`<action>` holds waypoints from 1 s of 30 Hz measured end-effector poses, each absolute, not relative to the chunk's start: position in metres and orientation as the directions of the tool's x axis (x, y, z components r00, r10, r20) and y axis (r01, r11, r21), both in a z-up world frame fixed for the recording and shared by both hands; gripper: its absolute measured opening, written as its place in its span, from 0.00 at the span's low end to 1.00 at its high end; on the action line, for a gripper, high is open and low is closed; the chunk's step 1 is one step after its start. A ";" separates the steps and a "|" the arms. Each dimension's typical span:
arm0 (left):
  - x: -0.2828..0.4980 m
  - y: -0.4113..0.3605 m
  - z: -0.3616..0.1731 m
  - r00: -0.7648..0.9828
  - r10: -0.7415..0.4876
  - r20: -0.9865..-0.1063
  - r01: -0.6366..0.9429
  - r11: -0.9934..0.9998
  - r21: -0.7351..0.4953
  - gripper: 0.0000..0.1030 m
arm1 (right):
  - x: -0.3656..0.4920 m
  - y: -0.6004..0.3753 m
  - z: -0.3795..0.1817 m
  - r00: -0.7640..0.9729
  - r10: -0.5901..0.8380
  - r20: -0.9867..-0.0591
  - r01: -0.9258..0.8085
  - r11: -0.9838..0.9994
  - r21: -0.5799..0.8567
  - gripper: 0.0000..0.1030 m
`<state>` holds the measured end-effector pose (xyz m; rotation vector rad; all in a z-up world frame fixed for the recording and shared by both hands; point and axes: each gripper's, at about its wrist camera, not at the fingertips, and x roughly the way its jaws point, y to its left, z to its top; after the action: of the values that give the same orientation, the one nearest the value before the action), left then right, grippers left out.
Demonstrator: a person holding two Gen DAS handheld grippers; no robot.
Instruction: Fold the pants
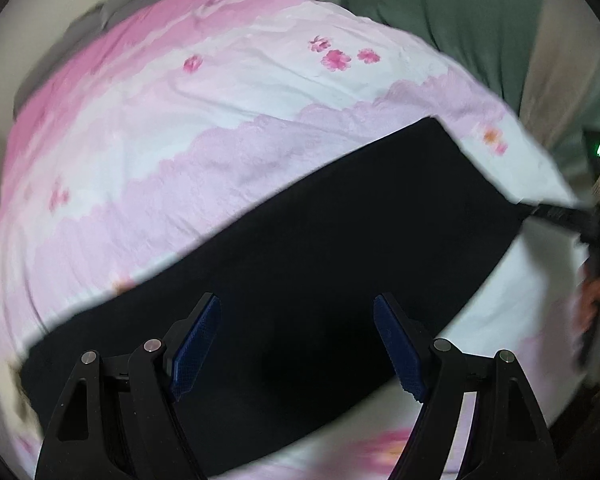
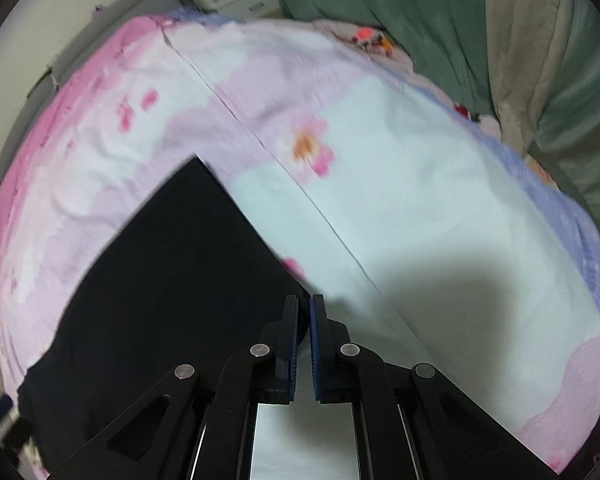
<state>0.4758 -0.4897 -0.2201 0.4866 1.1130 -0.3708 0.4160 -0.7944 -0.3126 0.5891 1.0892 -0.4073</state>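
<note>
We are seeing the black pants [image 1: 300, 248] lying flat on the bed [image 1: 180, 128]; soft, limp cloth. The left claw [image 1: 298, 344] is gaping above them; the right claw [image 2: 304, 312] is pinching their corner, a sensible hold.

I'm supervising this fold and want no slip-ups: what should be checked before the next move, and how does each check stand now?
1. Left gripper open over the pants: ok.
2. Right gripper shut at the pants' corner: ok.
3. Cloth actually pinched in the right jaws: cannot tell.
4. Pants lying flat on the bedsheet: ok.
5. Views sharp enough to judge edges: not ok, blurred.
</note>
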 end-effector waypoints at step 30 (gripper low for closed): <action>0.643 -0.354 -0.329 -0.241 -0.270 -0.932 0.812 0.470 -0.346 0.35 | 0.471 -0.497 -0.282 0.334 0.171 -0.927 0.296 0.915 0.276 0.56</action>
<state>0.6431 -0.3544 -0.3291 0.5005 1.4824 -1.0950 0.4712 -0.4974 -0.2825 0.4362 1.2385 -0.0846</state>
